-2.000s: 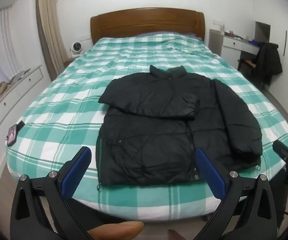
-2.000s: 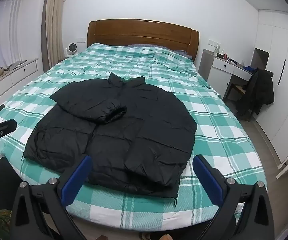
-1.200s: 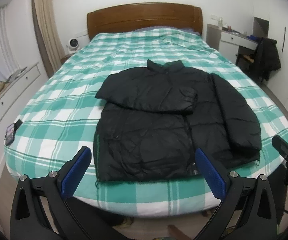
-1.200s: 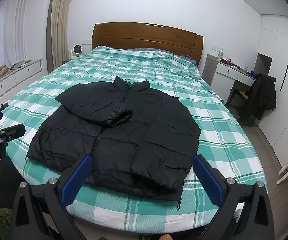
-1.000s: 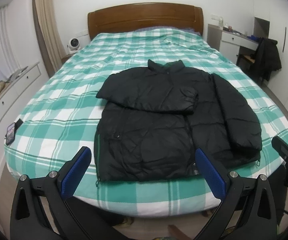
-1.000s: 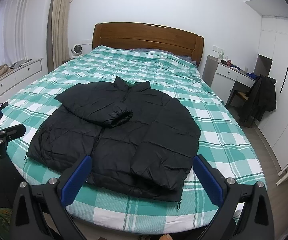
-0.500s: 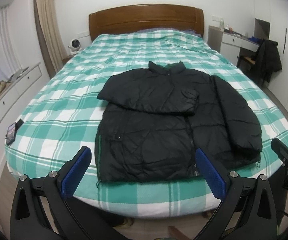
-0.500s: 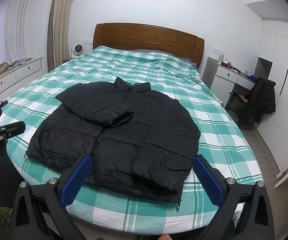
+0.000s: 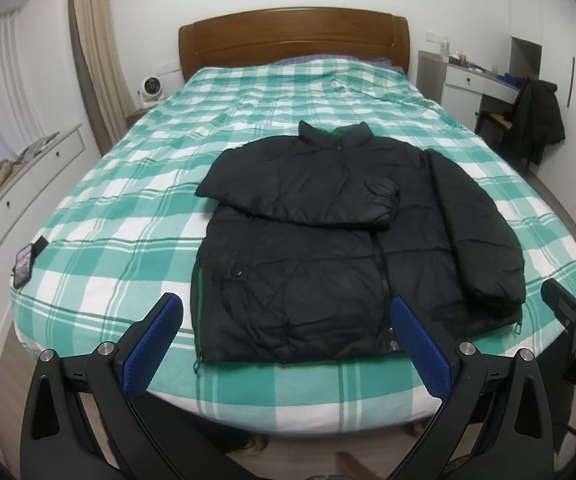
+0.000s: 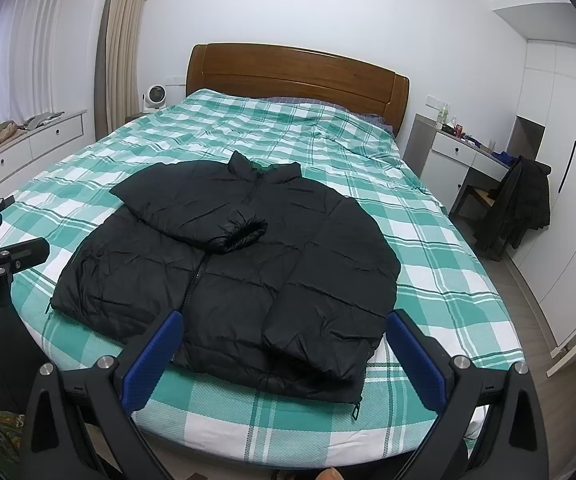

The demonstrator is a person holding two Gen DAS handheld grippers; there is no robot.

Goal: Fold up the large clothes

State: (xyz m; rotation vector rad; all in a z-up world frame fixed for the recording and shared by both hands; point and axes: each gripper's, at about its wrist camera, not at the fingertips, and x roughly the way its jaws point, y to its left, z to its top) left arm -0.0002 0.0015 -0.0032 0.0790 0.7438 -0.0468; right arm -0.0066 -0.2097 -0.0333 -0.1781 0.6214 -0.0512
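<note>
A: Surface and room?

B: Bed (image 9: pixel 128 216) with a green-and-white check cover, wooden headboard (image 10: pixel 295 76) at the far end. White drawer unit (image 10: pixel 28 144) along the left wall, curtains (image 10: pixel 120 40) behind it, small white fan (image 10: pixel 155 94) beside the headboard. White desk (image 10: pixel 459 156) on the right, with a chair (image 10: pixel 483 196) carrying a dark coat (image 10: pixel 523 200).

A: Any writing?

B: Only "bot.AI" on my left gripper body, cut off at the right-wrist view's edge.

A: Jacket?

B: Black puffer jacket (image 9: pixel 339 240) lies flat near the foot of the bed, collar toward the headboard. One sleeve is folded across the chest, the other lies along its side.

A: Grippers?

B: My left gripper (image 9: pixel 288 344) and my right gripper (image 10: pixel 284 356) are both spread wide, holding nothing, at the foot edge, apart from the fabric.

A: Clutter?

B: Phone (image 9: pixel 24 266) at the bed's left edge.
</note>
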